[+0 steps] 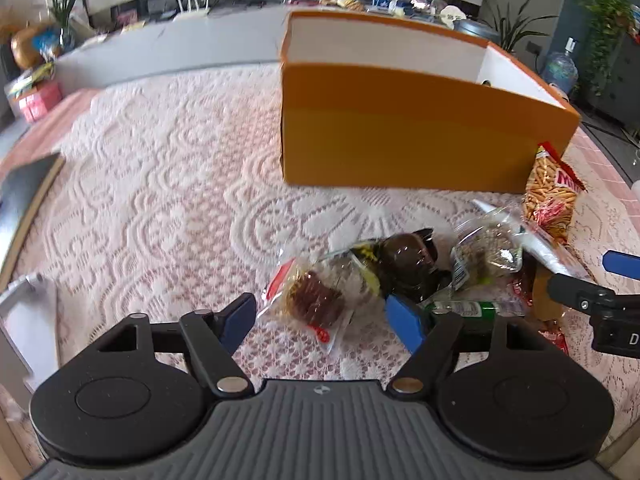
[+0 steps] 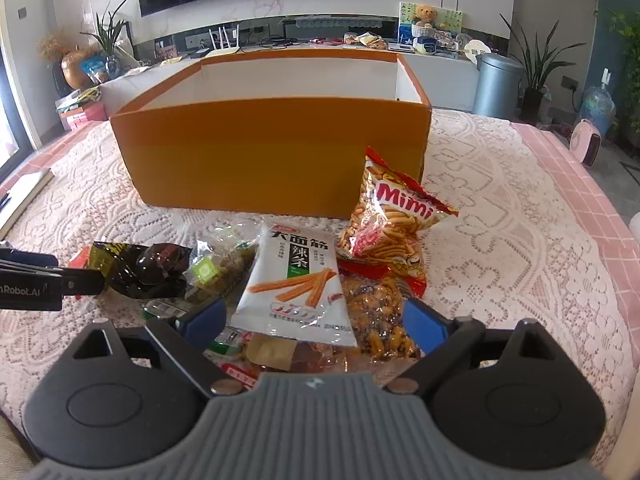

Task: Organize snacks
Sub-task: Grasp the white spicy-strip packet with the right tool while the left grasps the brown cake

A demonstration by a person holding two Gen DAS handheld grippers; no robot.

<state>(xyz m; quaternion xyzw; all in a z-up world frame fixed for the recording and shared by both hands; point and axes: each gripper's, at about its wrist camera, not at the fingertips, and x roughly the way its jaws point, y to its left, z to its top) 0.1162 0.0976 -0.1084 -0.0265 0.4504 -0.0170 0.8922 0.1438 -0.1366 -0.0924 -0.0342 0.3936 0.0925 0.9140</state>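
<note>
An open orange box (image 1: 400,128) (image 2: 272,152) stands on the lace tablecloth, white inside. A pile of snack packs lies in front of it. My left gripper (image 1: 326,322) is open, its jaws on either side of a clear pack with a dark red snack (image 1: 312,300); a dark brown pack (image 1: 408,264) (image 2: 148,268) lies just beyond. My right gripper (image 2: 316,322) is open over a white spicy-strip bag (image 2: 296,280). A red Mimi stick bag (image 2: 392,216) (image 1: 552,196) leans on the box. The right gripper's finger shows in the left wrist view (image 1: 592,292).
The lace cloth (image 1: 160,200) covers a pink table whose edge (image 2: 580,184) curves at the right. A flat dark board (image 1: 28,192) lies at the left edge. A TV cabinet with clutter (image 2: 360,36), plants and a grey bin (image 2: 496,84) stand behind.
</note>
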